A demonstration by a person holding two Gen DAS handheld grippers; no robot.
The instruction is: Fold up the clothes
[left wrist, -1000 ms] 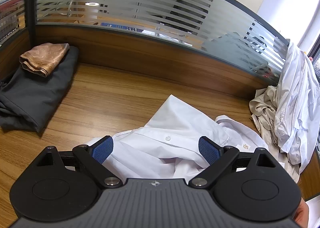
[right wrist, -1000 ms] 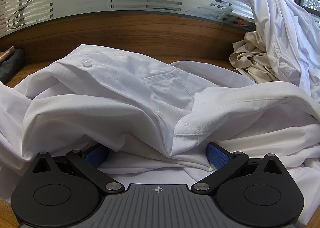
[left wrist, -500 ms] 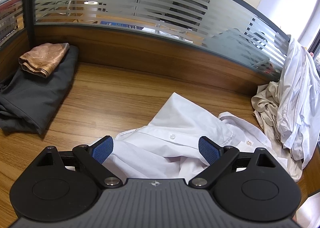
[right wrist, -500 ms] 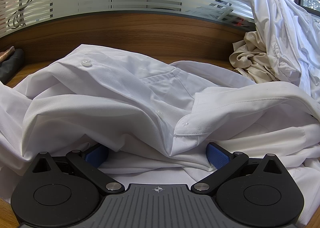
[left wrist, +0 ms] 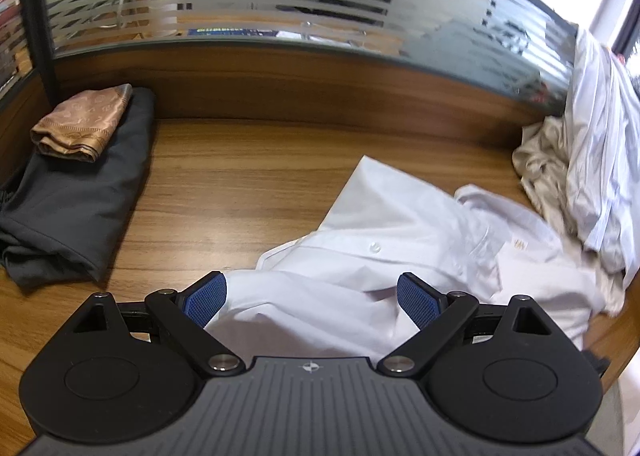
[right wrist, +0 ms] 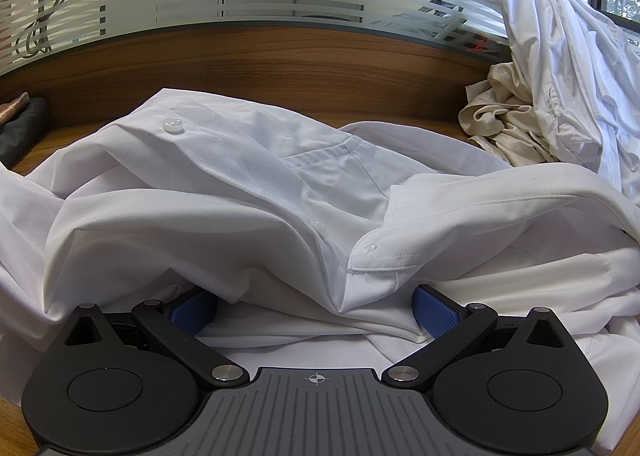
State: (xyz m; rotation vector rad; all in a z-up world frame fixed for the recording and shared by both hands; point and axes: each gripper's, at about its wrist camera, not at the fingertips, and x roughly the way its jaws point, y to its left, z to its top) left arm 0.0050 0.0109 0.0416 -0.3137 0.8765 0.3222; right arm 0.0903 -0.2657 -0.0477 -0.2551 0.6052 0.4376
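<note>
On the wooden surface (left wrist: 248,176), toward its right half, lies the crumpled white shirt (left wrist: 380,248), not yet folded; seen through the left claw (left wrist: 312,296), spread wide and pinching nothing, with fabric under and between its blue pads. Compared with one second ago, more bare wood shows beyond the shirt in the left view and the picture is slightly blurred; means probably that the left claw was pulled back and lifted a little, maybe to search a better edge to take. No change at all in the right view; the right claw (right wrist: 316,308) also spread, pushed low into the folds below the collar (right wrist: 460,232), closing on nothing.

At the edges: folded dark garment (left wrist: 76,196) with a brown cloth (left wrist: 80,124) on top at far left, well apart from the shirt; a pile of beige and white clothes (left wrist: 580,160) at far right, just beside the shirt and maybe touching it. Between dark garment and shirt, open wood, good room for spreading the shirt leftward; at right, little room.
</note>
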